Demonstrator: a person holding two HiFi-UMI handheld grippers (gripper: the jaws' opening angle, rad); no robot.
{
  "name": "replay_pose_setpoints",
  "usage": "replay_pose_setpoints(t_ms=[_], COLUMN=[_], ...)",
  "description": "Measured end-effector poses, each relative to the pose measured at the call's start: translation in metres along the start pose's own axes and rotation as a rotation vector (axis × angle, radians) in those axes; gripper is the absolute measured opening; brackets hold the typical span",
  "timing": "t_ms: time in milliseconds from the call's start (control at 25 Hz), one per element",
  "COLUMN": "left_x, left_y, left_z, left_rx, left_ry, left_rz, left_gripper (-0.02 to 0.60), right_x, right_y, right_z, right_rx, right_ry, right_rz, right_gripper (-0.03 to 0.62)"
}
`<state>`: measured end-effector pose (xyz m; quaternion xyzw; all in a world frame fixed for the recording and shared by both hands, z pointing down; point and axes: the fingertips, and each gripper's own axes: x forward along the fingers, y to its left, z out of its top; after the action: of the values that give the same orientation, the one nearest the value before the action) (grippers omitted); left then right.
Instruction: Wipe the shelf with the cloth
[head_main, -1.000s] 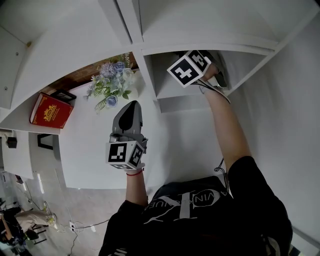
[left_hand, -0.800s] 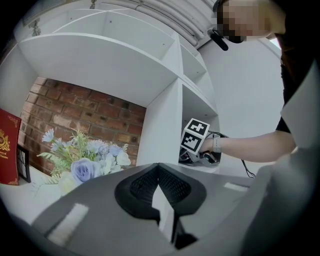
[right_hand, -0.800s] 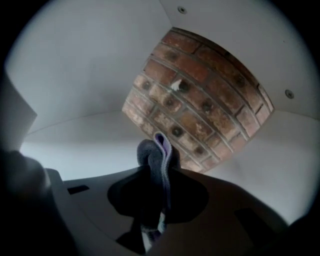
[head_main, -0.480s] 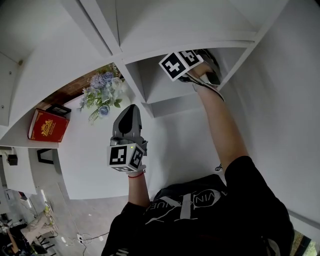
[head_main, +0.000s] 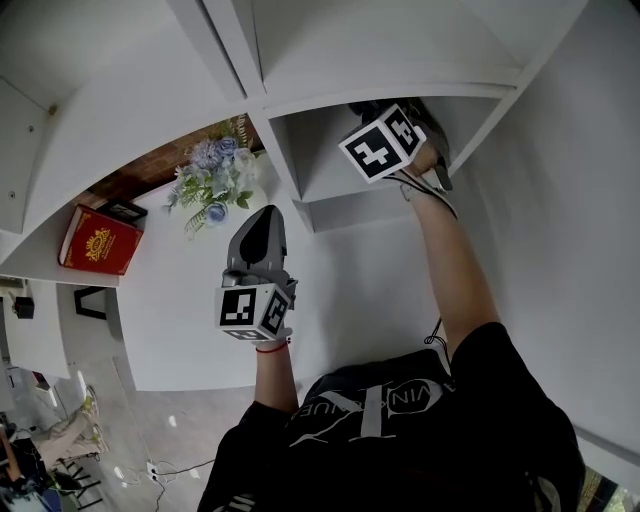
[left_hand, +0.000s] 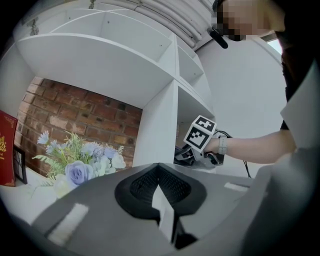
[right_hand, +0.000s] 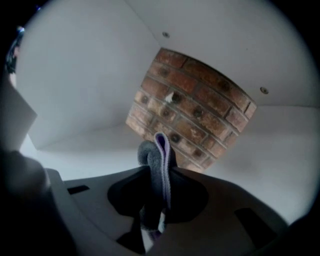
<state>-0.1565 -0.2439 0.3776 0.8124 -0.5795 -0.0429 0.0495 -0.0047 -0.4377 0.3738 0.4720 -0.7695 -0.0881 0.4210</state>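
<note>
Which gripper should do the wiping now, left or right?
Right. The right gripper is inside the shelf compartment with the grey cloth pinched in its fingers. The left gripper hangs outside the shelf, fingers together and empty.

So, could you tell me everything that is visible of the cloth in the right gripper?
The cloth is grey, fleecy-looking fabric with a purple edge, folded into a thick bunch. The right gripper is shut on it, and the fold sticks out past the jaws, pointing into a white shelf compartment toward its brick back. Whether it touches the shelf is unclear.
</note>
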Motion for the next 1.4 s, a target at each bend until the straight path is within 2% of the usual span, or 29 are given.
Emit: replay_pose_setpoints(t_ms=[160, 320, 440, 560, 720, 960, 1160, 1400], left_x=[-0.004, -0.011, -0.02, -0.031, -0.04, -0.038, -0.034, -0.027], left_y=[-0.003, -0.004, 0.0, 0.007, 0.016, 0.009, 0.001, -0.01], left_z=[0.001, 0.003, 0.003, 0.003, 0.0, 0.002, 0.003, 0.001], left_rx=[-0.001, 0.004, 0.006, 0.005, -0.001, 0.007, 0.015, 0.012], left_ry=[-0.002, -0.001, 0.003, 0.007, 0.014, 0.013, 0.012, 0.014], left_rz=[-0.004, 0.0, 0.017, 0.043, 0.074, 0.055, 0.03, -0.004], left_gripper=[0.011, 0.011, 0.011, 0.011, 0.011, 0.012, 0.012, 0.011], right_x=[-0.025, -0.039, -0.043, -0.04, -0.036, -0.029, -0.026, -0.024], right_y=[0.036, 0.073, 0.103, 0.124, 0.139, 0.135, 0.114, 0.079], right_z=[0.031, 0.052, 0.06, 0.061, 0.057, 0.042, 0.021, 0.004], right_rx=[0.066, 0.067, 0.034, 0.013, 0.052, 0.027, 0.061, 0.06], right_ry=[-0.153, -0.212, -0.207, -0.155, -0.094, -0.013, 0.038, 0.042], right_rz=[0.164, 0.302, 0.396, 0.456, 0.529, 0.517, 0.444, 0.327], right_gripper=[0.074, 0.074, 0.074, 0.074, 0.073, 0.072, 0.072, 0.072])
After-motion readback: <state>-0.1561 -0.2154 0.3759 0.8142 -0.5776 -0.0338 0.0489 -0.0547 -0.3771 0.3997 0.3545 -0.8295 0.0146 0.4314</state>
